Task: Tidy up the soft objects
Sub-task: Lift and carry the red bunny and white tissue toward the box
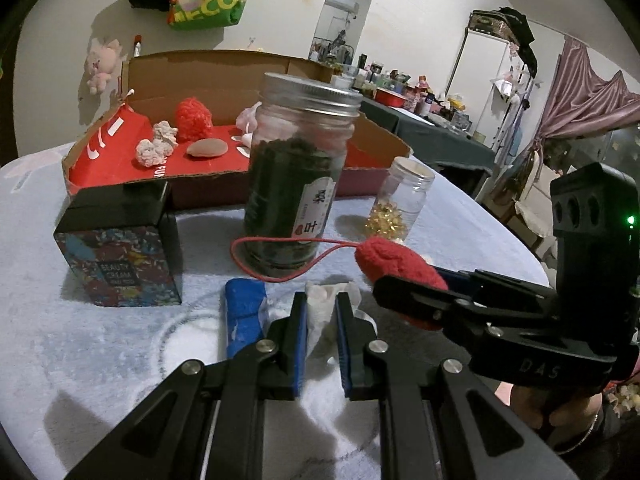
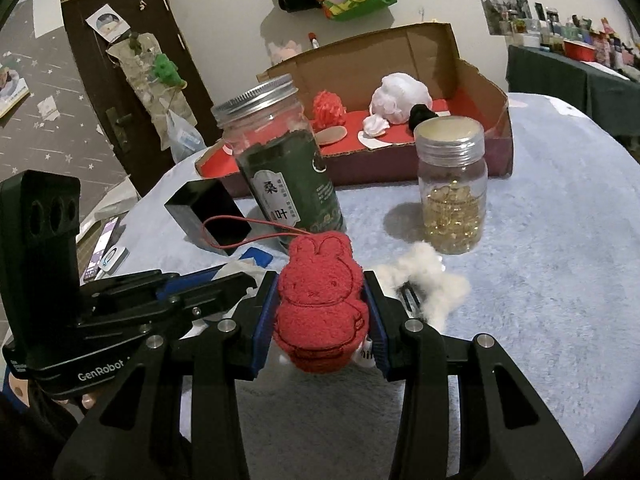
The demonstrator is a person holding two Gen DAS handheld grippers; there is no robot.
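A big table with a soft pale blue cover (image 1: 100, 340) fills the near part of the room. At its far side lies a wide cardboard box (image 1: 224, 80) with a red floor. Inside it sit a fuzzy red ball (image 1: 195, 119), two small white lumps (image 1: 158, 146) and a flat brown pad (image 1: 207, 148).

In front of the box stands a tall jar of dark leaves (image 1: 296, 184) with a silver lid. Left of it is a dark patterned box (image 1: 120, 256). Right of it is a small jar of gold beads (image 2: 454, 196).

The right gripper (image 2: 322, 316) is squeezing a red bunny toy (image 2: 320, 304) with a red loop string, near the tall jar. The left gripper (image 1: 322, 334) is pinched tight on a white soft cloth (image 1: 320, 312), just beside a blue thing (image 1: 244, 312). A white fluffy tuft (image 2: 428, 280) lies just right of the bunny.
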